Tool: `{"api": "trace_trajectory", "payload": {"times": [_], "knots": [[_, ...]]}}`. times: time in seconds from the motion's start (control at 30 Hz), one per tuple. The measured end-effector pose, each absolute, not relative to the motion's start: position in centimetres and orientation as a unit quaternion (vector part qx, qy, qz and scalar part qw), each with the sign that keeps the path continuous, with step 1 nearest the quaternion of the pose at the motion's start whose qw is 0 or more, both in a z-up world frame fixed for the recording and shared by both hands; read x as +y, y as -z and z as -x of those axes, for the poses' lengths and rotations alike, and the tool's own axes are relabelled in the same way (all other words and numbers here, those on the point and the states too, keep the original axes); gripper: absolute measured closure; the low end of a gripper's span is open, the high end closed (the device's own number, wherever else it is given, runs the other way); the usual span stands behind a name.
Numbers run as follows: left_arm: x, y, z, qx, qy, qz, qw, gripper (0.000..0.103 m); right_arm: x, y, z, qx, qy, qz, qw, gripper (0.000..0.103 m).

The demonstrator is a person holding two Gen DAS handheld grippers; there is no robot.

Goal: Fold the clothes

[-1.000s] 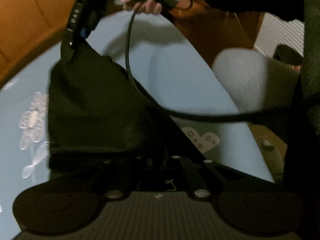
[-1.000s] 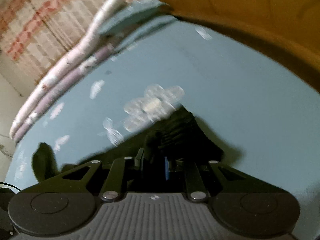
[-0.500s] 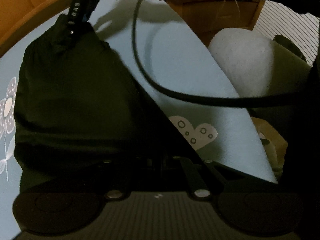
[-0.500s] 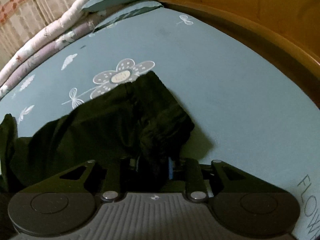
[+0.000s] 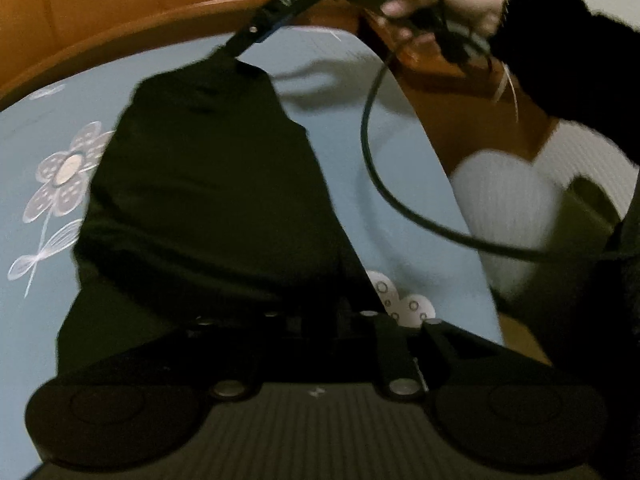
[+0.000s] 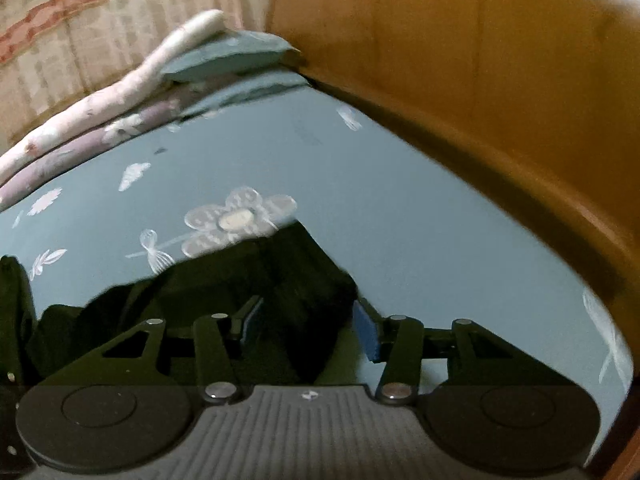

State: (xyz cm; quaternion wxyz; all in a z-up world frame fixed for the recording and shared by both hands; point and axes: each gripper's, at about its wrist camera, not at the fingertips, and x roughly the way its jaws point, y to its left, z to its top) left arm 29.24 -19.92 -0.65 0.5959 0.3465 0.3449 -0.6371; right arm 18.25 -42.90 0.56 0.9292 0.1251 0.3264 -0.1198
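Observation:
A black garment [image 5: 208,200] lies spread on the light blue flowered sheet [image 5: 40,128]. Its near edge reaches my left gripper [image 5: 320,318]. Those jaws are opening a little, and they are dark against the dark cloth. Across the garment, my right gripper [image 5: 244,46] points down at the far corner, held by a person's hand [image 5: 440,0]. In the right wrist view the right gripper [image 6: 308,326] is opening. Its blue pads [image 6: 366,332] stand apart, with a loose bunch of the garment [image 6: 296,280] between them that they do not press.
A wooden bed frame [image 6: 460,100] curves round the far side. Folded quilts and a pillow [image 6: 120,96] lie at the bed's far left, before a curtain. A black cable [image 5: 372,160] loops over the sheet. A white cushion [image 5: 504,208] sits beyond the bed's right edge.
The right jaws have parted and let go of the bunched cloth. The garment's far corner has come down onto the sheet. The left fingers have parted slightly, and both grippers have shifted.

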Motion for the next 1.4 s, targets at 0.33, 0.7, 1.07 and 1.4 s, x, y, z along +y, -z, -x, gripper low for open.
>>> {"api": "trace_trajectory", "payload": {"times": [0.33, 0.7, 1.07, 1.4], "knots": [[-18.8, 1.7, -32.4, 0.374, 0.601, -0.296, 0.641, 0.073, -43.0, 3.8, -30.1, 0.39, 0.092, -0.093, 0.911, 0.067], [-18.0, 2.3, -31.8, 0.373, 0.611, -0.277, 0.642, 0.072, -44.8, 2.7, -32.3, 0.361, 0.086, -0.148, 0.916, 0.063], [-16.7, 2.5, -28.6, 0.367, 0.65, -0.246, 0.618, 0.07, -41.6, -0.3, -20.2, 0.356, 0.094, -0.182, 0.912, 0.051], [-17.4, 2.5, -25.7, 0.308, 0.644, -0.304, 0.631, 0.088, -41.8, 3.3, -19.6, 0.325, 0.123, -0.3, 0.888, 0.054]]}}
